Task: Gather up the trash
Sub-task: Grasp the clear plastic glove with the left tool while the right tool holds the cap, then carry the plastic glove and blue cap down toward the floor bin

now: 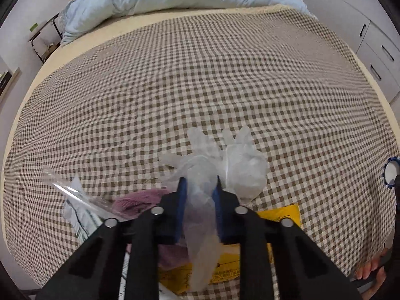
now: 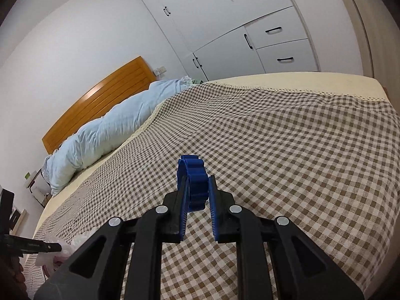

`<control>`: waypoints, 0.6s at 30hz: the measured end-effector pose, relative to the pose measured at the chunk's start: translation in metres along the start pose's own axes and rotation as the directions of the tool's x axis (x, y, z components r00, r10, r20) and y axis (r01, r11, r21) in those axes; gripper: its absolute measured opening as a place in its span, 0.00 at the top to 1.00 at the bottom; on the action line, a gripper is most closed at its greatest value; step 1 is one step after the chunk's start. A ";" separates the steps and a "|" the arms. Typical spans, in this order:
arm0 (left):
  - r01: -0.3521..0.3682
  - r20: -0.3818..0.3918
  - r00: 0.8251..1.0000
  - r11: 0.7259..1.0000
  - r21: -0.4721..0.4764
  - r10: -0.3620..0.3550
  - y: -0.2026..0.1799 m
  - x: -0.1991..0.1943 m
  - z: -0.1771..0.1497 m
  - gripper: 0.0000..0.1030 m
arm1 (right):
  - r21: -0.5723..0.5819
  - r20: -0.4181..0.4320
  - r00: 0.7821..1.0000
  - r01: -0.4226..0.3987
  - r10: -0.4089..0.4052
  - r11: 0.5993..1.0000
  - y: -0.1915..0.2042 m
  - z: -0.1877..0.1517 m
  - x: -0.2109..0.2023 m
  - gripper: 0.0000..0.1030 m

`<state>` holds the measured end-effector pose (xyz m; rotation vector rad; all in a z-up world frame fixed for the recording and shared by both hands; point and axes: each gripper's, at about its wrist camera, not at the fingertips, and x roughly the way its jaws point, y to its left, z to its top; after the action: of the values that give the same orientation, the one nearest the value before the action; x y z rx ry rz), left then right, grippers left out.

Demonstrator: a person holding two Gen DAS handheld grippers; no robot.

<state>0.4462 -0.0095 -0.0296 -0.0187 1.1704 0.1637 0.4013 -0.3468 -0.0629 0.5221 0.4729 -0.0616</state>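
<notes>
My left gripper [image 1: 200, 178] points down at the bed and is shut on a bunched, translucent plastic glove [image 1: 200, 200]. The glove's fingers [image 1: 200, 142] spread out past the blue pads, and a second clear glove [image 1: 245, 167] lies against it on the right. A yellow packet [image 1: 282, 215], a purple cloth [image 1: 135, 200] and a clear plastic wrapper [image 1: 72, 192] lie under and beside the fingers. My right gripper [image 2: 198, 177] is shut on a blue ridged ring [image 2: 193, 167], held above the checked cover. That ring also shows at the right edge of the left wrist view [image 1: 391, 172].
The bed has a brown-and-white checked cover [image 2: 287, 150]. A rolled pale blue duvet [image 2: 105, 135] lies along the wooden headboard [image 2: 100, 100]. White cupboards with drawers [image 2: 275, 42] stand beyond the bed. A person's fingers [image 1: 370, 272] show at the lower right.
</notes>
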 end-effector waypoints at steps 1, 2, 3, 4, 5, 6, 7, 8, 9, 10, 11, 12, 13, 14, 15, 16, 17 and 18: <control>0.004 0.012 1.000 1.000 -0.005 -0.004 0.001 -0.004 0.000 0.86 | -0.001 -0.001 1.000 -0.002 0.002 1.000 0.002 -0.001 -0.001 0.85; 0.011 0.032 0.999 1.000 -0.009 -0.011 0.002 -0.008 0.003 0.87 | -0.003 -0.002 1.000 -0.006 0.006 1.000 0.003 -0.001 -0.002 0.85; 0.014 0.049 0.999 1.000 -0.012 -0.013 0.003 -0.013 0.003 0.88 | -0.005 -0.003 1.000 -0.009 0.009 1.000 0.006 -0.002 -0.002 0.85; 0.017 0.068 0.998 1.000 -0.013 -0.016 0.003 -0.018 0.003 0.88 | -0.009 -0.003 1.000 -0.013 0.013 1.000 0.008 -0.002 -0.003 0.85; 0.023 0.091 0.996 1.000 -0.008 -0.023 0.004 -0.024 0.003 0.88 | -0.013 -0.003 1.000 -0.017 0.017 1.000 0.009 -0.003 -0.003 0.85; 0.028 0.103 0.994 1.000 -0.001 -0.027 0.003 -0.029 0.003 0.88 | -0.019 -0.002 1.000 -0.022 0.022 1.000 0.012 -0.003 -0.004 0.85; 0.032 0.113 0.993 0.999 0.004 -0.032 0.002 -0.033 0.003 0.89 | -0.024 -0.001 1.000 -0.027 0.027 0.999 0.015 -0.003 -0.005 0.85; 0.029 0.127 0.991 1.000 0.007 -0.030 0.002 -0.038 0.002 0.89 | -0.028 0.001 0.999 -0.033 0.033 0.999 0.018 -0.003 -0.005 0.85; 0.026 0.144 0.989 1.000 0.010 -0.027 0.001 -0.044 0.002 0.89 | -0.036 0.005 0.999 -0.042 0.042 0.998 0.021 -0.003 -0.007 0.85; 0.032 0.164 0.986 0.999 0.019 -0.035 -0.001 -0.051 0.001 0.89 | -0.043 0.007 0.999 -0.046 0.046 0.998 0.024 -0.004 -0.008 0.85; 0.030 0.177 0.984 0.999 0.028 -0.035 -0.003 -0.055 0.000 0.89 | -0.049 0.008 0.999 -0.050 0.051 0.998 0.026 -0.004 -0.009 0.85; 0.027 0.189 0.981 0.999 0.039 -0.034 -0.005 -0.060 -0.002 0.89 | -0.055 0.008 0.998 -0.058 0.059 0.997 0.029 -0.005 -0.011 0.85; 0.033 0.196 0.980 0.998 0.046 -0.041 -0.006 -0.064 -0.002 0.89 | -0.059 0.006 0.998 -0.063 0.063 0.996 0.032 -0.005 -0.013 0.85; 0.041 0.205 0.977 0.998 0.053 -0.051 -0.009 -0.069 -0.005 0.89 | -0.064 0.002 0.998 -0.066 0.067 0.996 0.034 -0.006 -0.015 0.85; 0.042 0.213 0.975 0.997 0.059 -0.054 -0.012 -0.073 -0.007 0.89 | -0.074 -0.005 0.997 -0.071 0.071 0.995 0.039 -0.007 -0.018 0.85; 0.044 0.221 0.974 0.997 0.067 -0.058 -0.014 -0.077 -0.010 0.89 | -0.082 -0.008 0.997 -0.077 0.076 0.994 0.043 -0.009 -0.020 0.85; 0.046 0.230 0.971 0.996 0.078 -0.062 -0.018 -0.082 -0.014 0.89 | -0.090 -0.011 0.997 -0.083 0.083 0.992 0.047 -0.009 -0.024 0.85; 0.045 0.237 0.969 0.995 0.088 -0.065 -0.021 -0.086 -0.018 0.89 | -0.100 -0.013 0.996 -0.093 0.092 0.991 0.052 -0.010 -0.028 0.85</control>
<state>0.4002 -0.0423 0.0411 0.0396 0.9330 0.0664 0.3815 -0.2986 -0.0336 0.4448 0.4569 0.0531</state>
